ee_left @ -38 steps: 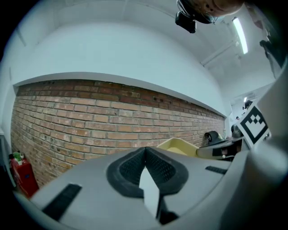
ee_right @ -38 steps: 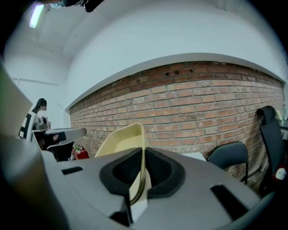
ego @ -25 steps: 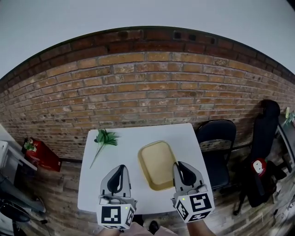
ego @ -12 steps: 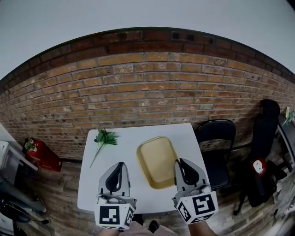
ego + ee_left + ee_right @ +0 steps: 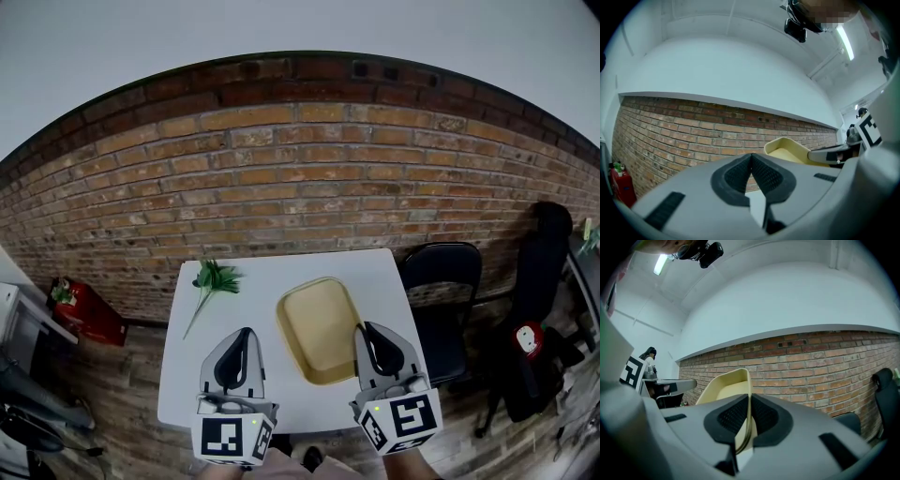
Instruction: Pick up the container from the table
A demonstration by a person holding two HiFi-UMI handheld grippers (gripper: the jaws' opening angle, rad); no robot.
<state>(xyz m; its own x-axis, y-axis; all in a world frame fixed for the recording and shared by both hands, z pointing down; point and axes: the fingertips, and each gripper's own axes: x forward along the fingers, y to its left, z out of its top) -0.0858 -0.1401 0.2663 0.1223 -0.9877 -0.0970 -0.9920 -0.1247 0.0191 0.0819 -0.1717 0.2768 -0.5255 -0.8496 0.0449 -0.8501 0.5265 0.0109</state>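
We're clamping the right gripper (image 5: pixel 368 331) on the container's (image 5: pixel 317 328) near-right rim, its long axis running away from us over the counter's (image 5: pixel 272 272) right half, while the left gripper (image 5: pixel 243 335) is idling closed and empty (just left of it).

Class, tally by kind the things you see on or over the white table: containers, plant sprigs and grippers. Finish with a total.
Yellow container: 1
Green plant sprig: 1
Grippers: 2 (left gripper, right gripper)
Total: 4
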